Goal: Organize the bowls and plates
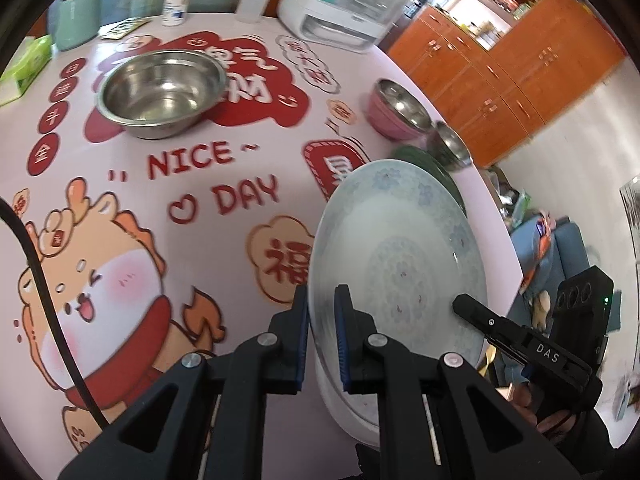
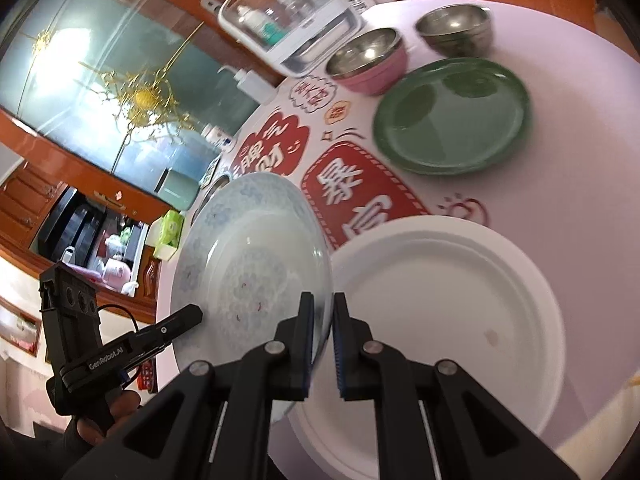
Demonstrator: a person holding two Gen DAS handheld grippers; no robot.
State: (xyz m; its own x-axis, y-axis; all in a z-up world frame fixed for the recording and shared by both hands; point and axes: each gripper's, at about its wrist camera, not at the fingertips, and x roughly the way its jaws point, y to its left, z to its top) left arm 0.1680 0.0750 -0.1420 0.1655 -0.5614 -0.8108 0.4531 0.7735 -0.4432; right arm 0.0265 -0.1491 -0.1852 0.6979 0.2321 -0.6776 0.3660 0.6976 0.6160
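A round pink table (image 1: 248,208) with red cartoon prints carries a large steel bowl (image 1: 160,92). Right of that bowl sit a pink bowl (image 2: 368,60), a small steel bowl (image 2: 456,28), a green plate (image 2: 452,116) and, nearer, a white plate (image 2: 444,304).

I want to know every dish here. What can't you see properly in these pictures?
- Green plate, left view: mostly hidden behind the patterned plate.
- White plate, right view: near edge covered by the right gripper.
- Big steel bowl: only a sliver shows in the right view.
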